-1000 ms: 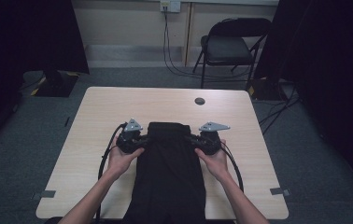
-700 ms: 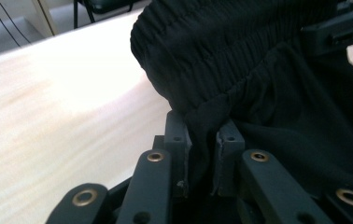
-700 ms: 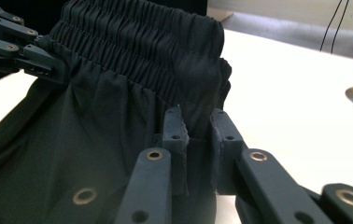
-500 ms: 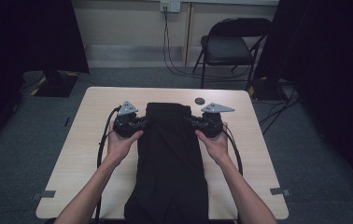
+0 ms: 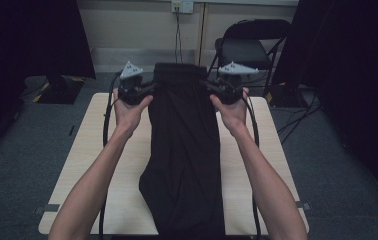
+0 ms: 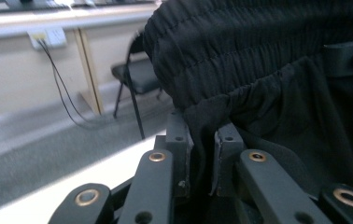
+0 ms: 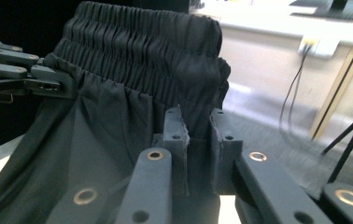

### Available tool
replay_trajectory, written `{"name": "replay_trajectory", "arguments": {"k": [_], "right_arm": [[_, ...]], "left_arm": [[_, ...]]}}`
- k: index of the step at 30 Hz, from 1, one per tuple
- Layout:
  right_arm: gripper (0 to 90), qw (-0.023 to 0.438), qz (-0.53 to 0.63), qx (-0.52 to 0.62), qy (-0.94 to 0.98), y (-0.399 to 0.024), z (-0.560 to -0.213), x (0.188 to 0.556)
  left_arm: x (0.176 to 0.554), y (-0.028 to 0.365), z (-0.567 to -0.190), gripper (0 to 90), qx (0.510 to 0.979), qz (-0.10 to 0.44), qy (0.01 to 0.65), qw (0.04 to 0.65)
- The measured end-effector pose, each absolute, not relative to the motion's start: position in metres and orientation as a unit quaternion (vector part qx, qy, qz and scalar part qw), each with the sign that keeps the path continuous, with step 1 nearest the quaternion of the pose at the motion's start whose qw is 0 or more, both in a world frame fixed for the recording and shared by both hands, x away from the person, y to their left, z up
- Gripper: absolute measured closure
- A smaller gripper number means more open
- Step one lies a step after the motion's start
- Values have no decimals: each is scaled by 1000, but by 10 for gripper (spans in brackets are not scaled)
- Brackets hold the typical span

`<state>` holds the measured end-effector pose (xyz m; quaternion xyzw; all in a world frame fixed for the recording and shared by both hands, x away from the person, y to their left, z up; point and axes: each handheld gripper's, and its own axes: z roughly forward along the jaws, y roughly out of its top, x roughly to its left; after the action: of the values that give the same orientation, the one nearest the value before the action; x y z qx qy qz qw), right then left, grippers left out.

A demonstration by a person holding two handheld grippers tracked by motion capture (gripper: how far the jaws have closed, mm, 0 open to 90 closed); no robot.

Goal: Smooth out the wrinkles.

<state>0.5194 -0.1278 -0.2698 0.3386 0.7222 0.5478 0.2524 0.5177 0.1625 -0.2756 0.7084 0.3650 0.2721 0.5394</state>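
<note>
Holding a pair of black, thin-fabric trousers with a ribbed elastic waistband [image 5: 181,130] up over the pale wooden rectangular table [image 5: 107,165], w/ one black two-jaw gripper at each side of the waistband. Left gripper [image 5: 149,89] sits at the waistband's left end in the high view; in the left gripper view its jaws are pressed nearly together, pinching gathered fabric [image 6: 202,135] just below the elastic. Right gripper [image 5: 208,85] is at the waistband's right end; in the right gripper view its jaws stand the same way, pinching the cloth [image 7: 198,126] under the ribbed band, w/ the other gripper visible at the far left edge of that view, also on the cloth.

Waistband is stretched roughly level btwn the two grippers, above the table's far edge. Rest of the trousers hangs down and drapes along the table's middle toward the person, lower end reaching the near edge. Both forearms come in from the bottom of the high view, hands wrapped round the gripper bodies, cables trailing down each side.

Behind the table: a dark folding chair [image 5: 249,47] on grey carpet, a wall socket w/ cables [image 5: 182,7].
</note>
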Motion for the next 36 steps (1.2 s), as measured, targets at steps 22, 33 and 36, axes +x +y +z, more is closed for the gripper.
{"name": "replay_trajectory", "arguments": {"k": [22,33,36], "right_arm": [[796,192,587,317,720,-166,-285,458],[795,112,553,324,759,-162,-353,371],[795,93,531,335,773,-160,-382,362]], "left_arm": [[428,155,-286,802,757,237,287,537],[352,174,-365,790,787,111,321,515],[348,175,-396,786,798,76,342,490]]}}
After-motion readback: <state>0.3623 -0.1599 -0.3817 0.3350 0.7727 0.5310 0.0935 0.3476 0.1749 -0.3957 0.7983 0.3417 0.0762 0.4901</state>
